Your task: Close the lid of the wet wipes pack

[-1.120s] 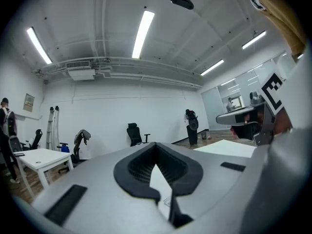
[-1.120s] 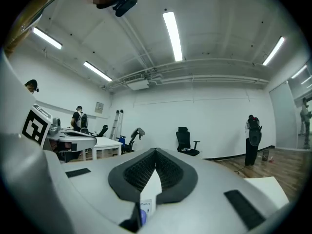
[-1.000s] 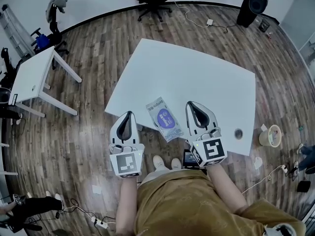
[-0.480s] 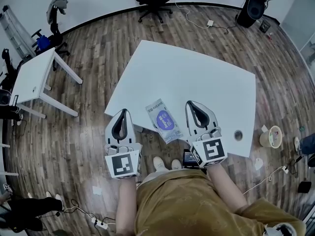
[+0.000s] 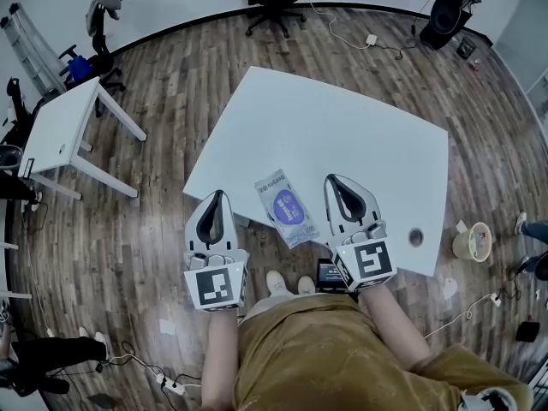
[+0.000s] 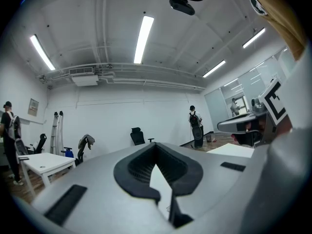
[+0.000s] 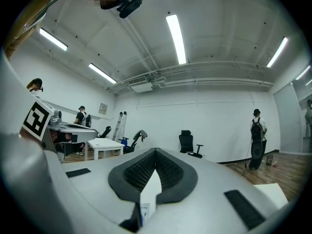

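**Clerk:** Item one, left gripper [image 5: 218, 197]?

**Checker:** Jaws pressed together at the tips, nothing pinched; its own view [image 6: 156, 145] shows only a pale wedge behind the pads. It is held low, at the near left corner of the white table [image 5: 342, 135].

**Clerk:** Item two, right gripper [image 5: 334, 182]?

**Checker:** Tips also meeting [image 7: 156, 151], holding nothing. It is over the table's near edge.

**Clerk:** Item three, wet wipes pack [image 5: 287, 207]?

**Checker:** Flat on the table between the two grippers, to the right of the left one and the left of the right one, touching neither. Its purple lid [image 5: 286, 204] faces up and looks flat; I cannot tell whether it is fully sealed.

**Clerk:** Sundries?

**Checker:** A small white table [image 5: 60, 135], well off beyond the left gripper.
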`<state>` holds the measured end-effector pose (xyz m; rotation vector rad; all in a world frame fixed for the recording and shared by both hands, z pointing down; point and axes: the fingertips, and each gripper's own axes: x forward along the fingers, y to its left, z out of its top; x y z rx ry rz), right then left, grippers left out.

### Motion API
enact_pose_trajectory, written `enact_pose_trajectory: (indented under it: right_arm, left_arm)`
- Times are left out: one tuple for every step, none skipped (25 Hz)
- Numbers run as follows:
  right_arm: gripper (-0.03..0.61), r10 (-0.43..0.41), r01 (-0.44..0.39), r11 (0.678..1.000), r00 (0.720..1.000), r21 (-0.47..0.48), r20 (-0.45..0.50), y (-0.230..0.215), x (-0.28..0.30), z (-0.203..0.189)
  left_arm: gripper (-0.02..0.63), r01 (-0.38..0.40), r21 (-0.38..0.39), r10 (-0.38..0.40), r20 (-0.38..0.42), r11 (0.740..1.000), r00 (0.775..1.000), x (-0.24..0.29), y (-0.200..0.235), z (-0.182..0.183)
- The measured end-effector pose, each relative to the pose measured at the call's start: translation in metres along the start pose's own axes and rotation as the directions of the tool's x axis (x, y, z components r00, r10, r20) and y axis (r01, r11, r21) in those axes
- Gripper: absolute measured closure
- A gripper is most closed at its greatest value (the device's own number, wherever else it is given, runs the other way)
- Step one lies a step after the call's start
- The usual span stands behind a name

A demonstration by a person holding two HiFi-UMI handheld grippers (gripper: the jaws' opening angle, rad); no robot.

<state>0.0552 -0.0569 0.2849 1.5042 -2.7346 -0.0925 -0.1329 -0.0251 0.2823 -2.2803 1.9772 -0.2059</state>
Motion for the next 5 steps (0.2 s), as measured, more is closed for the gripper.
enact_pose_trajectory:
  right_arm:
    - [0.572,0.0,0.0,1.0,1.0,0.002,-0.002,-0.0006,-0.0005,-0.0012]
    - [0.572,0.0,0.0,1.0,1.0,0.004,-0.003,-0.0013,-0.0008,-0.0028]
    - [0.572,0.0,0.0,1.0,1.0,0.005,-0.004,-0.0023,-0.0008,-0.0043]
    - [0.572,-0.001,0.001,1.0,1.0,0.006,-0.003,-0.0033,-0.0007,-0.0054]
    - [0.572,-0.001,0.001,1.0,1.0,0.005,-0.002,-0.0044,-0.0005,-0.0065]
  left_arm:
    - [0.617,0.0,-0.001,0.0,-0.002,1.0,1.0,-0.0001,-0.0007,-0.0008]
    - [0.615,0.001,-0.002,-0.001,-0.001,1.0,1.0,0.0001,-0.0016,-0.0017]
    - [0.617,0.002,-0.003,-0.002,0.0,1.0,1.0,0.0007,-0.0024,-0.0026]
    - [0.617,0.003,-0.003,-0.003,0.002,1.0,1.0,0.0014,-0.0033,-0.0036]
    - [0.615,0.004,-0.004,-0.004,0.004,1.0,1.0,0.0021,-0.0042,-0.0046]
